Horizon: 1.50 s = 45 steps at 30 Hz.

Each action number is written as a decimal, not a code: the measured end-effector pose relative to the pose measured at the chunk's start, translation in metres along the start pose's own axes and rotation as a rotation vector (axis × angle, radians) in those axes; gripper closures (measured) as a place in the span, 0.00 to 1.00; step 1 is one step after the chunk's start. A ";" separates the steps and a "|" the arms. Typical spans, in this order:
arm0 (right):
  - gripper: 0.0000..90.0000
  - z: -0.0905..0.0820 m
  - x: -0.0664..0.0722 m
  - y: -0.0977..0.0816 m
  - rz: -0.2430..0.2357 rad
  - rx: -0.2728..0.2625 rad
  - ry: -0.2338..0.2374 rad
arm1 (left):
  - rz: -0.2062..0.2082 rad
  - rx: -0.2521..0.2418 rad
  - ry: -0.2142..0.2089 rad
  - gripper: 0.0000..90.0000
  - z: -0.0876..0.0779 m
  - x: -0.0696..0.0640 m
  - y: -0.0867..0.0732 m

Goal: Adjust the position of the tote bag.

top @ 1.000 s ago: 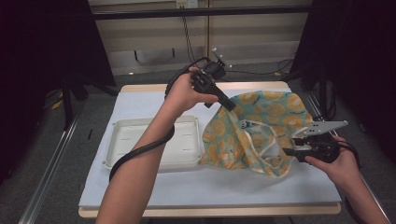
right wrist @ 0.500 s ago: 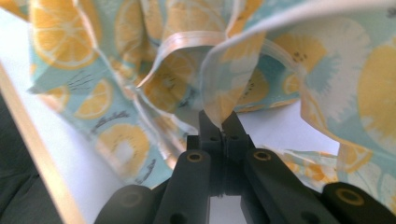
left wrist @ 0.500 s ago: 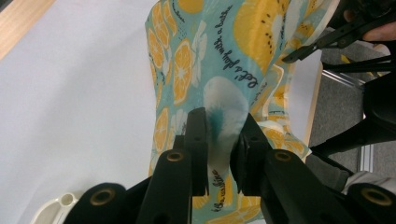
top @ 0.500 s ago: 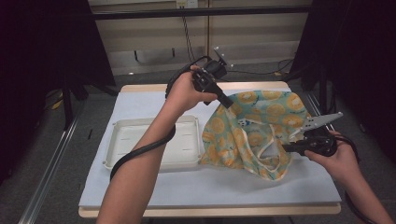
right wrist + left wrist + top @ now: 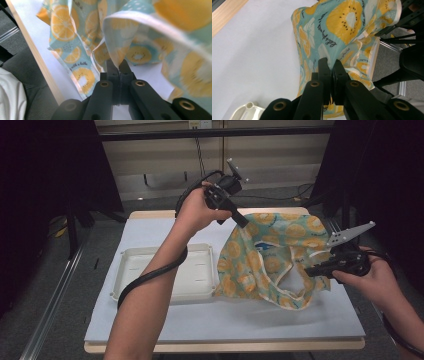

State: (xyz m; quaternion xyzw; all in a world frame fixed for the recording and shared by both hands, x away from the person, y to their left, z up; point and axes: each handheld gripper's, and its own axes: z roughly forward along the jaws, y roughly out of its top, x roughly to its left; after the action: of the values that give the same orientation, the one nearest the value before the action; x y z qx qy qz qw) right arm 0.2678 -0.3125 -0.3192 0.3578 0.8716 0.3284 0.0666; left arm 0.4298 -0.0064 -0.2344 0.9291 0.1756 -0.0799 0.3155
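**Over the surface: printed cloth pinched at two points**

On the right half of the surface [image 5: 165, 320], a fruit-printed cloth [image 5: 272, 262] is held up, its lower folds resting on the white covering. The left tool [image 5: 246, 223] is clamped on the cloth's upper edge, its jaws having just closed on the fabric. The right tool [image 5: 311, 270] is pinched shut on a white-hemmed fold near the surface's right edge. Just left of the cloth, touching its hanging folds, a white tray [image 5: 167, 270] is seen.
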 end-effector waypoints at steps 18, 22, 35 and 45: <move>1.00 -0.033 -0.006 0.045 -0.022 -0.063 0.029 | -0.078 -0.064 -0.040 0.96 -0.020 0.014 0.002; 1.00 -0.035 -0.007 0.048 -0.025 -0.072 0.043 | -0.098 -0.045 -0.011 1.00 -0.021 0.017 0.000; 1.00 -0.043 -0.010 0.082 -0.039 -0.142 0.058 | -0.064 -0.048 0.025 0.73 -0.008 0.017 -0.009; 1.00 -0.040 -0.021 0.100 -0.009 -0.159 0.047 | -0.041 -0.041 0.011 0.57 -0.010 0.013 -0.016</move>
State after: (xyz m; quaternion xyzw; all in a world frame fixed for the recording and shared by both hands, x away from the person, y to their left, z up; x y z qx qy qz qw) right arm 0.3274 -0.2943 -0.2290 0.3399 0.8457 0.4044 0.0758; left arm 0.4362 0.0151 -0.2388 0.9190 0.1982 -0.0775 0.3319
